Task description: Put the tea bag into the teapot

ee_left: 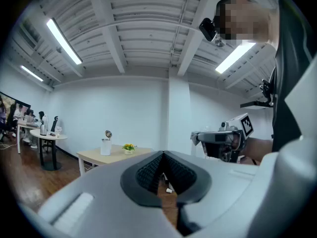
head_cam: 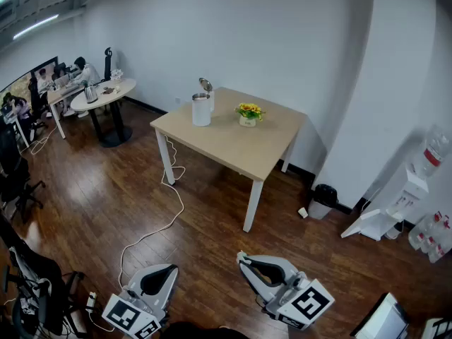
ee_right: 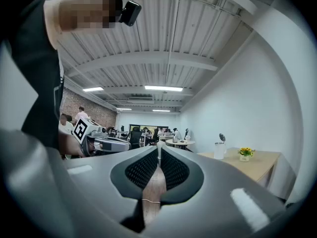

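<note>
Left claw [head_cam: 171, 268] hangs at 7 o'clock in the head view, low over the wood floor [head_cam: 106, 203]. Its own view shows the jaws clenched tip to tip with nothing gripped, and only floor shows through the slit behind the tips. Right claw [head_cam: 242, 258] hangs at 5 o'clock, near the left one. Its jaws are likewise closed at the tips and hold nothing.

Well apart from both claws, at 12 o'clock, stands a light wooden table [head_cam: 233, 143]. The white teapot [head_cam: 201, 110] stands upright on it near the far left corner, with its lid [head_cam: 205, 85] tipped up and open. A small pot of yellow flowers [head_cam: 248, 114] sits near the teapot, at its 3 o'clock.

A white cable [head_cam: 166, 224] trails from the table's left leg across the floor toward 7 o'clock. A black bin [head_cam: 323, 200] stands by the wall at the table's 4 o'clock. A round table [head_cam: 106, 97] stands at 10 o'clock, with people seated beyond it.
</note>
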{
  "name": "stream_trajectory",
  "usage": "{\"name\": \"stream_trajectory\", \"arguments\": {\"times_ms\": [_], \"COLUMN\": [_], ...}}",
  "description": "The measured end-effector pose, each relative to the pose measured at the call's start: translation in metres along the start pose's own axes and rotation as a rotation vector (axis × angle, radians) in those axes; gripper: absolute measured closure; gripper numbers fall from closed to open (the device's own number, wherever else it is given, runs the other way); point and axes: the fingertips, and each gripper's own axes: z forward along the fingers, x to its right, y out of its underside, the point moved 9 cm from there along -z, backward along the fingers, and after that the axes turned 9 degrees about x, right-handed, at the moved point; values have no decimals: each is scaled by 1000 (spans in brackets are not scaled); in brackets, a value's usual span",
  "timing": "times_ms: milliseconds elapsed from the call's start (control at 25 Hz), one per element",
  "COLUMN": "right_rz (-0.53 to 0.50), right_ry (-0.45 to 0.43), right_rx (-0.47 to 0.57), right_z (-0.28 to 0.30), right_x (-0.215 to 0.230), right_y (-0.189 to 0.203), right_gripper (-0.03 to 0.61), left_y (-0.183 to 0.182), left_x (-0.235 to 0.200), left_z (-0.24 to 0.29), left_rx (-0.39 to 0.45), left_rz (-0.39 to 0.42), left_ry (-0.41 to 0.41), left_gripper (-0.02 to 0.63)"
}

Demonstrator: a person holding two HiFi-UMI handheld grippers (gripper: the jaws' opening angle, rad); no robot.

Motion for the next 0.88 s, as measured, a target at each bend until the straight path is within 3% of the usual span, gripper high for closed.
{"name": "stream_trajectory", "arguments": {"times_ms": [400, 880], "right_rz": [-5, -28], "right_ry": [31, 71], "right_rx": [-31, -58], "right_z": [22, 127], "right_x": [42, 96], "right_y": [19, 25], "right_gripper": [557, 557], "left_y": [8, 2], "left_x": [-33, -147], "left_z": [39, 89], "left_rx": [6, 7], "left_rz": [-12, -7], "left_ry": [15, 56], "left_gripper": [609, 609]}}
